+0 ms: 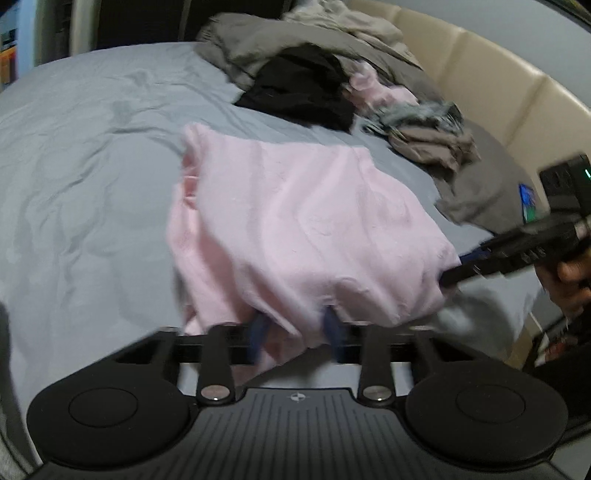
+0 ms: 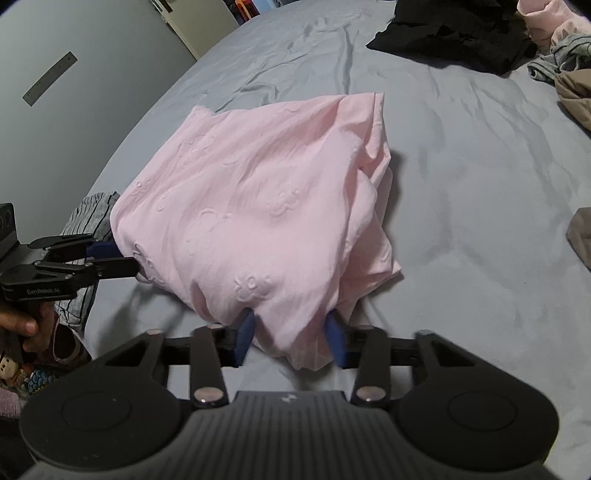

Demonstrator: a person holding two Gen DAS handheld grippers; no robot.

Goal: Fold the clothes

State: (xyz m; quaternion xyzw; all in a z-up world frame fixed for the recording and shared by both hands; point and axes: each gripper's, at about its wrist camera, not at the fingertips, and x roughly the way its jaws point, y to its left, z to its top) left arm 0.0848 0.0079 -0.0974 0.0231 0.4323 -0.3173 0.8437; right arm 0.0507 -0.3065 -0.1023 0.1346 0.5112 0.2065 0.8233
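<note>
Right wrist view: pink garment folded, centre of bed
Right tool: pinching garment's near edge, 6 o'clock
Left tool: pinching garment's corner, 9 o'clock
Left wrist view: left tool blurred, cloth between blue pads
Pile: black garment, 1 o'clock, apart

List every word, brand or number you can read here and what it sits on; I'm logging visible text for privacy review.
"GenRobot.AI", faint, on the side of the left gripper.
A small round emblem on the left gripper's own body: no letters.
Screen of a small device on the bed: too blurred.
Pink garment: embossed shapes only, no words.
</note>
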